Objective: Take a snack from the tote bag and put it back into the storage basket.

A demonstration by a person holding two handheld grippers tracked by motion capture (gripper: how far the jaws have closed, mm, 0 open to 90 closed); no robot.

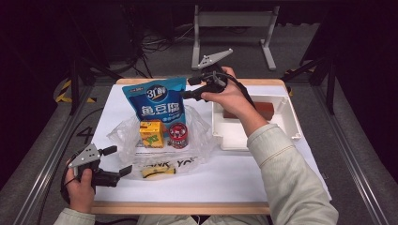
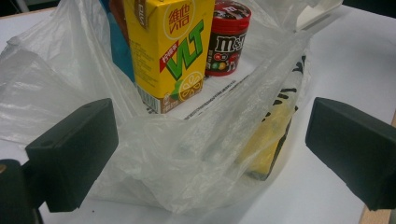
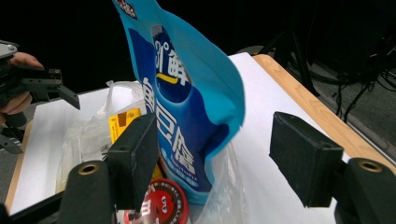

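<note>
Right hand-held gripper [image 3: 212, 154] is up beside the tall blue pouch [image 1: 160, 104], jaws standing wide apart with the pouch's edge between them but neither pad pressing on it, so nothing is gripped at this point. The pouch stands upright at the back of the clear plastic bag [image 1: 159, 140], leaning a little, with the yellow juice carton [image 1: 151, 133] and the red candy tub [image 1: 178, 135] just in front of it inside that same bag. Judging by the line-up, the step is either settling the pouch in the bag or taking hold of it; to do it cleanly, the pads want to close on the flat side seam of the pouch, not on its puffy middle, or it will squirm out. Left hand-held gripper [image 1: 115, 161] sits at the bag's near corner, jaws also spread wide, with the crumpled bag film bulging between them and a flat yellow item [image 1: 158, 172] lying under the film just beyond. A good move there would be pinching the bag's rim to keep the mouth from collapsing. The white tray [image 1: 291, 119] lies to the bag's right on the counter [image 1: 225, 176], a brown block [image 1: 265, 108] inside it.
</note>
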